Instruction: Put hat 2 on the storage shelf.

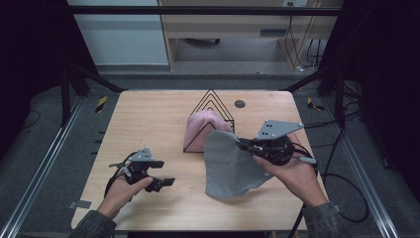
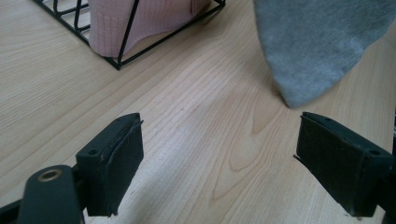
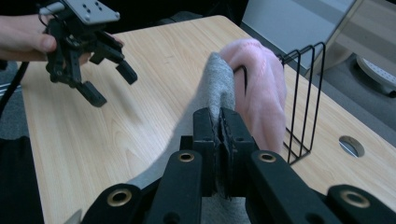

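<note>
the right gripper (image 1: pixel 241 144) had its two black jaws pinched tight on the upper edge of a soft grey knitted cloth (image 1: pixel 229 166), which hung from them down to the light wooden table (image 1: pixel 148 119), its lower part resting on the near right of the top. just beyond the cloth, a pink ribbed knitted cloth (image 1: pixel 203 128) sat inside a black triangular wire rack (image 1: pixel 210 106) at the table's middle. the left gripper (image 1: pixel 163 173), held low over the near left, stood with its jaws wide apart and nothing between them, well apart from the grey cloth.
</note>
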Demonstrator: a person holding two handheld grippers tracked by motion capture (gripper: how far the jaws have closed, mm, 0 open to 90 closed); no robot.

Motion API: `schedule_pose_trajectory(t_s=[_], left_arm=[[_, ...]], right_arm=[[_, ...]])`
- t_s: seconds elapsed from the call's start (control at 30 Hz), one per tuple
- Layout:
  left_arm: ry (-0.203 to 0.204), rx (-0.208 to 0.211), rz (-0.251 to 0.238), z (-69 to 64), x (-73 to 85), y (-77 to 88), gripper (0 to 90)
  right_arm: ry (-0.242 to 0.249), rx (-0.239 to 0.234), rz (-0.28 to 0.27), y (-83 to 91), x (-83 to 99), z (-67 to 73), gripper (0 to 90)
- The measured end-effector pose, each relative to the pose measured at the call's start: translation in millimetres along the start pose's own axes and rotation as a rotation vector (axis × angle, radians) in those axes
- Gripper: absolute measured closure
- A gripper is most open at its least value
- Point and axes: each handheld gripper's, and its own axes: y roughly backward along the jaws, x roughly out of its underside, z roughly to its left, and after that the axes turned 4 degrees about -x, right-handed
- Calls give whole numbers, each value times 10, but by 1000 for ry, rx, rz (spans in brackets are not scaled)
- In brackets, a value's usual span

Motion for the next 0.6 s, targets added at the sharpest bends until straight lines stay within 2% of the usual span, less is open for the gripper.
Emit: schedule_pose_trajectory(t_s=[0.37,0.6], left_arm=[[-17,18,3,-41,-10,-18,145],[-32,33,9,-78,-24,-25,148]], right_arm=[[43,-21,-13,-41,-240,61,862],[79,-37,-24,-47,-438,150,862]])
